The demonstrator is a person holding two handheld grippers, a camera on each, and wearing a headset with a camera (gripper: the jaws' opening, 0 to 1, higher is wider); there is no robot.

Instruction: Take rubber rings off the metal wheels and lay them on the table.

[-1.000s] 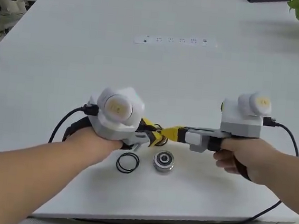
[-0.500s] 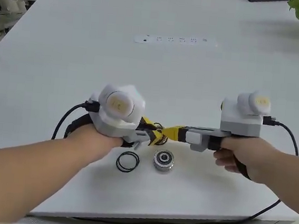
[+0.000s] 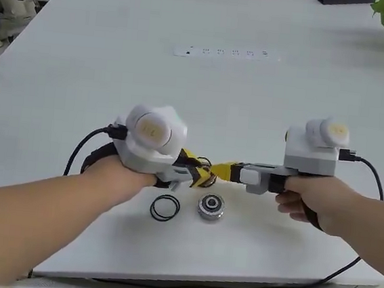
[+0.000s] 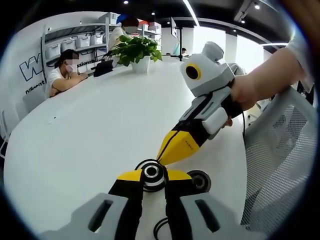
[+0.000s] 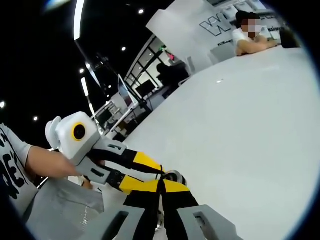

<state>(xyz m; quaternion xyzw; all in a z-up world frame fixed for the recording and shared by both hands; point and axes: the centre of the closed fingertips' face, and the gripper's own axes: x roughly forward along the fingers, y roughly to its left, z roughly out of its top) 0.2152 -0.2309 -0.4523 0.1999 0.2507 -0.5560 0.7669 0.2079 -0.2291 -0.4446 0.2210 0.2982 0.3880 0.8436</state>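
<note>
The left gripper (image 4: 153, 173) is clamped on a small metal wheel (image 4: 153, 180), its yellow-tipped jaws pressing the wheel from both sides and holding it just above the white tabletop (image 3: 118, 62). A dark rubber ring sits around this wheel's rim.

The right gripper (image 5: 159, 184) comes in from the opposite side. Its jaws are drawn together to a narrow point, and in the left gripper view that point touches the upper edge of the held wheel. Whether it has a ring pinched between its jaws cannot be told.

In the head view the 2 grippers meet tip to tip near the front edge of the tabletop, each held in one of the person's hands.

Just in front of them a second wheel (image 3: 210, 206) lies flat on the tabletop. Just beside it, on the left gripper's side, lie the loose rubber rings (image 3: 165, 208), black and seemingly 2, overlapping. They are apart from the second wheel.

Well beyond, a white power strip (image 3: 224, 52) lies on the tabletop. A potted plant (image 4: 135, 47) stands at the far end.
</note>
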